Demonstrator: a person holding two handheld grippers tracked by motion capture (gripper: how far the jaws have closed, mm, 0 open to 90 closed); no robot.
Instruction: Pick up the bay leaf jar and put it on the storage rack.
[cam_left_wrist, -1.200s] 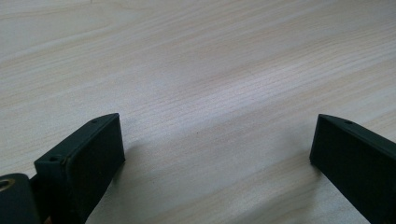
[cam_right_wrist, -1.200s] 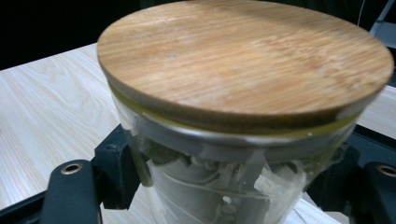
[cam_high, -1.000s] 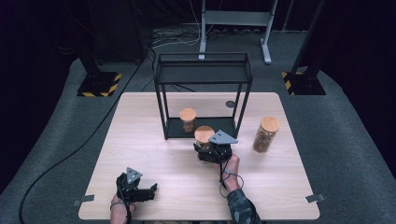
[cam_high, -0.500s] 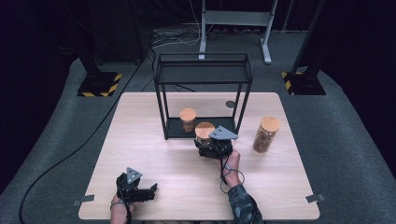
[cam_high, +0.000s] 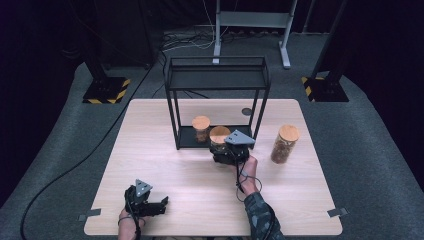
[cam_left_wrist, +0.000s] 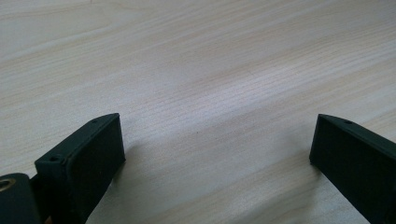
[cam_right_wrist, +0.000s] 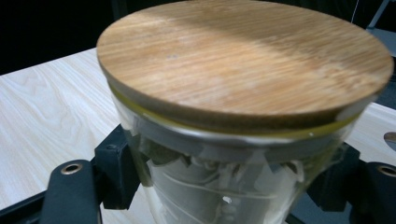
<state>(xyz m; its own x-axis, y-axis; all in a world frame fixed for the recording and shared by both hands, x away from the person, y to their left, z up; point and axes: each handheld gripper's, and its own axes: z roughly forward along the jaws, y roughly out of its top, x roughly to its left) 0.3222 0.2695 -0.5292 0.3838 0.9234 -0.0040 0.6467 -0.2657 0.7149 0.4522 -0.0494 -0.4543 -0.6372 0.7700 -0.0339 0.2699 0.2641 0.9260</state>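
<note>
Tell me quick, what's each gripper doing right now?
Left gripper: open, holding nothing, jaws over the bare table.
Right gripper: shut on the wooden-lidded glass jar.

held jar (cam_high: 219, 136) slightly nearer shelf (cam_high: 216, 80)

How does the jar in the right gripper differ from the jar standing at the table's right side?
The held jar sits clamped in the right gripper at the rack's front edge; the right-side jar stands free. The held jar holds pale pieces, the right-side jar brown ones. Both are glass with round wooden lids.
</note>
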